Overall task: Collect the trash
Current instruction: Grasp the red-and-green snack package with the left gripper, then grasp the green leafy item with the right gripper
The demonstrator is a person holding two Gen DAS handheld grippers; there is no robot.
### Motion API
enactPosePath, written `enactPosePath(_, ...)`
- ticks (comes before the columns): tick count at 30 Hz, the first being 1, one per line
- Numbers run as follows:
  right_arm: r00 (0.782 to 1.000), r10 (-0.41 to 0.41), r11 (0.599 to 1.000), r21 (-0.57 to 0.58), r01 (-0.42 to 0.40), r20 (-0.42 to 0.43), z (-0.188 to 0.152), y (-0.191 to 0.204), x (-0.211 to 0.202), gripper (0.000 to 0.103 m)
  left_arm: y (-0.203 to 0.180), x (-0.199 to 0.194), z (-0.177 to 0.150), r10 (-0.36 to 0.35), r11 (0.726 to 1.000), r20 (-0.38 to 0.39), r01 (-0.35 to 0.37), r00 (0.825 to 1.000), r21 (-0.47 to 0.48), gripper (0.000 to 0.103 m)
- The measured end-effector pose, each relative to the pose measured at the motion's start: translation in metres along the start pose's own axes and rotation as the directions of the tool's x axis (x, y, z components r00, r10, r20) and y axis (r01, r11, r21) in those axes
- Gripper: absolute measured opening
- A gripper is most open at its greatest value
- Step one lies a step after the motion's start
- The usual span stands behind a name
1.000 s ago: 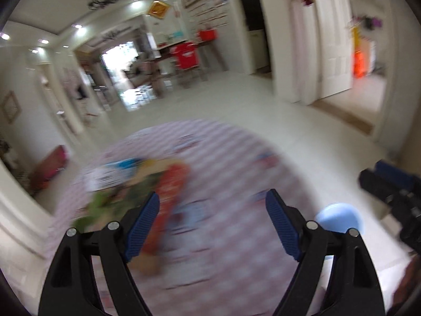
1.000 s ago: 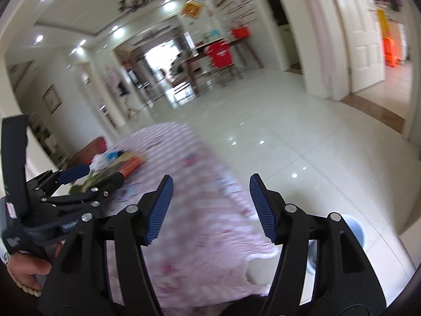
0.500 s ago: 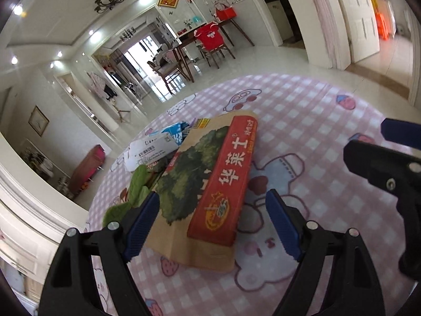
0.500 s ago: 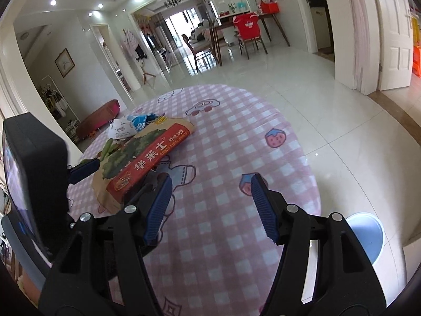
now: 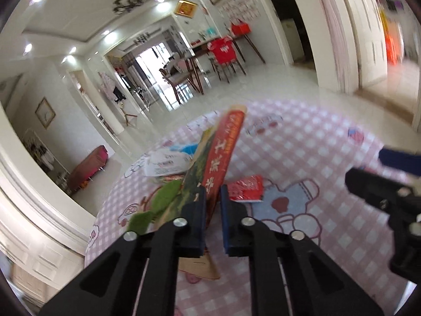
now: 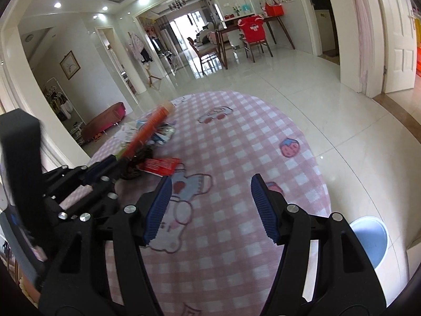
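Your left gripper [image 5: 212,200] has just closed its jaws on the brown-and-red snack bag [image 5: 223,155], tilting it up off the bench [image 6: 236,137], while your right gripper [image 6: 210,210] hangs open and empty; the red wrapper [image 5: 246,191] just beyond the left jaws, other litter, and the blue bin [image 6: 368,239] remain.

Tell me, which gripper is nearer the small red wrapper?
Left. The left gripper, shut on the brown bag, sits right beside the red wrapper. The right gripper is open, farther back.

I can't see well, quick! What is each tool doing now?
Left tool: just closed, holding the big snack bag.
Right tool: open, holding nothing.
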State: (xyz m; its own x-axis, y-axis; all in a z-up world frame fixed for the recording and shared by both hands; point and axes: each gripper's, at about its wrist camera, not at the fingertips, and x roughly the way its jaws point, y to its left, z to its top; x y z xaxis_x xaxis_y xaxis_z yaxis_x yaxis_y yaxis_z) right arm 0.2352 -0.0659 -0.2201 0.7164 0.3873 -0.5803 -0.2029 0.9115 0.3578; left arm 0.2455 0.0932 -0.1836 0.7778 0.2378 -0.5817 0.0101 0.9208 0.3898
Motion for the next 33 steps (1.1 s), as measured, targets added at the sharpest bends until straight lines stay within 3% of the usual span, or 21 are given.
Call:
enactPosePath(3, 1.0, 0.021, 1.0, -0.018, -0.02, 0.008, 0.002, 0.013, -0.003, 0.063, 0.036, -0.018, -0.002, -0.063, 0.989, 0.042, 0.068, 0.997, -0.129, 0.004)
enactPosePath(5, 0.999, 0.033, 0.999, -0.032, -0.033, 0.011, 0.002, 0.024, -0.003, 0.063, 0.064, -0.029, -0.006, -0.134, 0.964, 0.078, 0.149, 0.988, -0.222, 0.003)
enactPosePath(7, 0.999, 0.047, 0.998, -0.045, -0.046, 0.005, 0.002, 0.034, 0.0, 0.063, 0.093, -0.037, -0.014, -0.206, 0.921, 0.12, 0.234, 0.971, -0.312, 0.002)
enactPosePath(10, 0.997, 0.071, 0.996, -0.058, -0.072, -0.011, 0.002, 0.05, 0.007, 0.063, 0.119, -0.046, -0.024, -0.204, 0.896, 0.163, 0.251, 0.965, -0.366, 0.002)
enactPosePath(13, 0.995, 0.09, 0.992, -0.081, -0.093, -0.033, 0.001, 0.068, 0.018, 0.063, 0.143, -0.056, -0.036, -0.232, 0.851, 0.223, 0.309, 0.947, -0.426, 0.002)
enactPosePath(21, 0.987, 0.128, 0.978, -0.151, -0.141, -0.096, 0.001, 0.12, 0.057, 0.063, 0.192, -0.068, -0.054, -0.183, 0.811, 0.29, 0.311, 0.939, -0.496, 0.002)
enactPosePath(32, 0.972, 0.116, 0.964, -0.214, -0.16, -0.204, 0.006, 0.173, 0.14, 0.062, 0.228, -0.038, -0.075, -0.182, 0.778, 0.255, 0.298, 0.95, -0.554, 0.002)
enactPosePath(33, 0.97, 0.114, 0.963, -0.215, -0.161, -0.214, 0.006, 0.174, 0.147, 0.057, 0.228, -0.035, -0.076, -0.185, 0.775, 0.252, 0.298, 0.95, -0.557, 0.002)
